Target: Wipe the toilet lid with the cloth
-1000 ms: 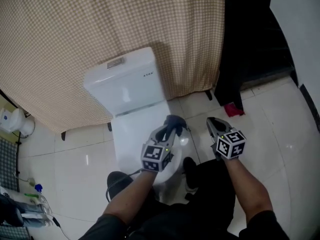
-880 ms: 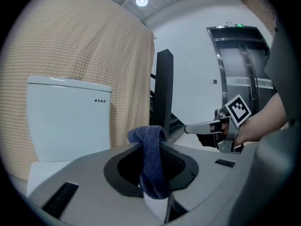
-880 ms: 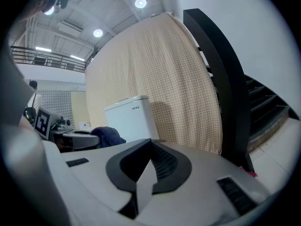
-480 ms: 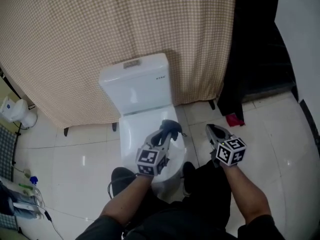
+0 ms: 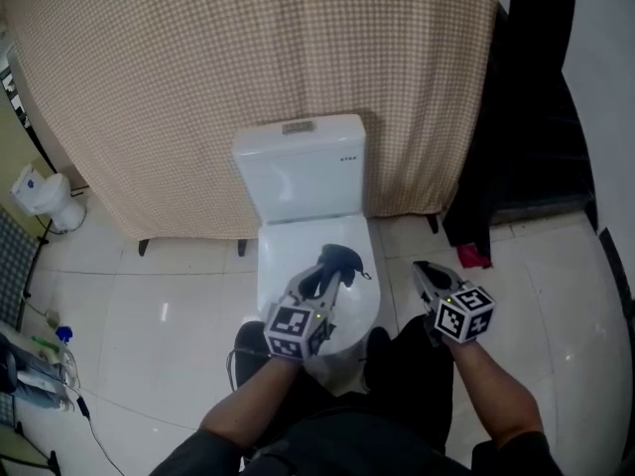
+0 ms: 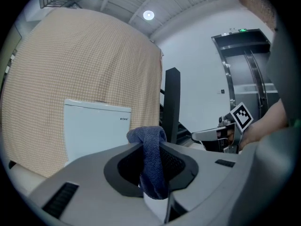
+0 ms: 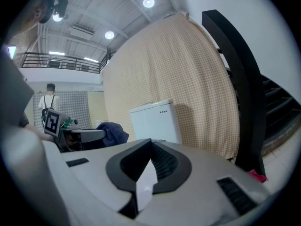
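1. The white ceramic toilet (image 5: 298, 181) is standing with its tank against a beige checked curtain (image 5: 248, 67), which is closing off all room behind it.
2. Glossy white floor tiles (image 5: 159, 305) are lying open to the left of the toilet. To its right a narrower strip of tile is running up to a black stair structure (image 5: 526, 117).
3. The person's dark-clad legs are filling the space at the toilet's front edge.
4. The toilet's smooth white lid (image 5: 293, 256) is lying closed and is reflecting the ceiling lights.
5. The left gripper (image 5: 329, 274) is reaching over the right half of the lid from the front. Its jaws are clamping a dark blue terry cloth (image 5: 342, 258).
6. In the left gripper view the cloth (image 6: 151, 164) is bunching above the jaws of the left gripper (image 6: 153, 182) and hanging down between them in a thick fold. The toilet's tank is showing behind it.
7. Whether the cloth is touching the lid cannot be told from any view.
8. The right gripper (image 5: 425, 274) is hovering just beside the toilet's right edge, over the floor. In the right gripper view the jaws of the right gripper (image 7: 143, 182) are meeting at their tips with nothing between them.
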`<state>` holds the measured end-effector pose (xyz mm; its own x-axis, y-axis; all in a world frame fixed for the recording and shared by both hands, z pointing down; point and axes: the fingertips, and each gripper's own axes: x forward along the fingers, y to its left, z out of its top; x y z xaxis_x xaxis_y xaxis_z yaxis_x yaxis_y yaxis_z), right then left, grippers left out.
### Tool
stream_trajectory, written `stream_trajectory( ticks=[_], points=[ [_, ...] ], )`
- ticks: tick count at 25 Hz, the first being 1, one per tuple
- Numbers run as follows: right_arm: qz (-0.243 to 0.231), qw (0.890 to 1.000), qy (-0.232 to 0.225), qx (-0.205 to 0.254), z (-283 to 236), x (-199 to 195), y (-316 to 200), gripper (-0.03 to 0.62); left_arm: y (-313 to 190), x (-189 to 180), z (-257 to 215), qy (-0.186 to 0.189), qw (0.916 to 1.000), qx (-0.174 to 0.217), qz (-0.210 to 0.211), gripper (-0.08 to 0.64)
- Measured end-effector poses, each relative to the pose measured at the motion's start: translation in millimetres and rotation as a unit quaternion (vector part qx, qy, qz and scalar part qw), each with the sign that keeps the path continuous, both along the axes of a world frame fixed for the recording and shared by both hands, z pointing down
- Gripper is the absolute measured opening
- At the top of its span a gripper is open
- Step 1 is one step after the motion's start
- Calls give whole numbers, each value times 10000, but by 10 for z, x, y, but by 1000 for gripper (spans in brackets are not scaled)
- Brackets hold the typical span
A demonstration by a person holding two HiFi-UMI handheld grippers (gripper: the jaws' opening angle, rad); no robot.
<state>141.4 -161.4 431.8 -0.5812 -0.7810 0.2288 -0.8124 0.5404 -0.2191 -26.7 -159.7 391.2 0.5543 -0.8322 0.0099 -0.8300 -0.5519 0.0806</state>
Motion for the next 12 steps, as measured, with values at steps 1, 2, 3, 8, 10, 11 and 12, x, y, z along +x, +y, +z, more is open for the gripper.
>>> stream_trajectory(
  ticks=[1, 2, 3, 8, 10, 11, 12],
  points=[
    [-64, 10000, 5, 24, -25, -44, 30, 5, 34, -44, -33, -12, 10000, 40, -17, 67],
    [-118, 9999, 3, 63, -59, -83, 50, 5, 63, -86, -65, -27, 10000, 81, -28, 67],
    [-165, 9998, -6, 104, -95, -122, 66, 5, 93, -127, -96, -30, 9999, 100, -40, 67],
    [-426, 9990, -95, 126, -235, -334, 214, 5, 247, -383, -165, 37, 9997, 103, -204, 67],
    [-512, 9985, -118, 168, -291, -394, 264, 5, 302, -465, -195, -24, 9996, 144, -251, 67],
    [-536, 9983, -132, 186, -314, -418, 288, 5, 330, -509, -205, -45, 9995, 162, -276, 67],
    [-554, 9982, -144, 201, -335, -438, 310, 5, 360, -553, -213, -49, 9994, 171, -305, 67]
  ],
)
